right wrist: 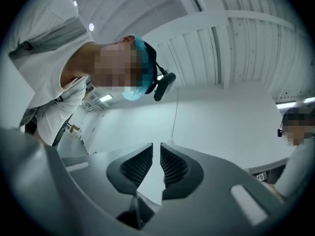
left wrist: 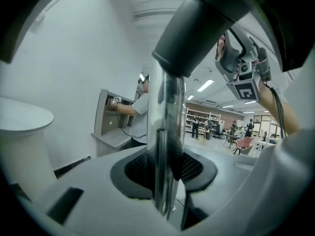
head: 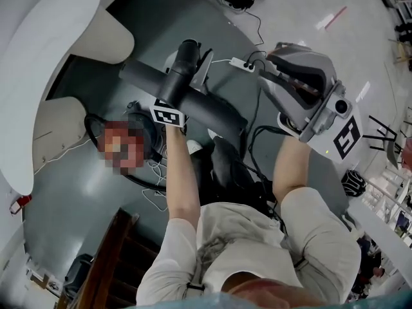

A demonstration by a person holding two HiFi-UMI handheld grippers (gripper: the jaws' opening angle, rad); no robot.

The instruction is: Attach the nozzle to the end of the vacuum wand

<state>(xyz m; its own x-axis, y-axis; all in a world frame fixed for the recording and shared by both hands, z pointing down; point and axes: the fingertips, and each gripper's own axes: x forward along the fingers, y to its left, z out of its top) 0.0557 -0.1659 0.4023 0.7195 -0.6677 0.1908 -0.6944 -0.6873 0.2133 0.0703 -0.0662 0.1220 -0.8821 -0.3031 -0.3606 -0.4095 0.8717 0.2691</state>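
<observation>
Filling most of the head view, the grey floor [head: 77, 192] lies far below the person, who holds both tools out in front of the chest. Next in size is the vacuum wand [head: 212, 111], a long dark tube running level across the middle of that view, well clear of the floor. The left gripper [left wrist: 165, 167] pinches it: its 2 jaws clamp on a shiny, slimmer length of the tube, just below where the wider dark section begins. The right gripper [right wrist: 156, 168] is up beside the wand's near end, apart from it. Its 2 jaws are all but pressed together, with only a thin slit between them and nothing in it.

A short black piece [head: 185, 56] crosses the wand close to the left gripper. It may be the nozzle, but I cannot tell that for sure.

I judge the step to be the pause before fitting, with 1 tool steadying the wand and the other empty. The next move calls for the right jaws to spread, take the nozzle, line it up with the tube's axis and push straight on.
</observation>
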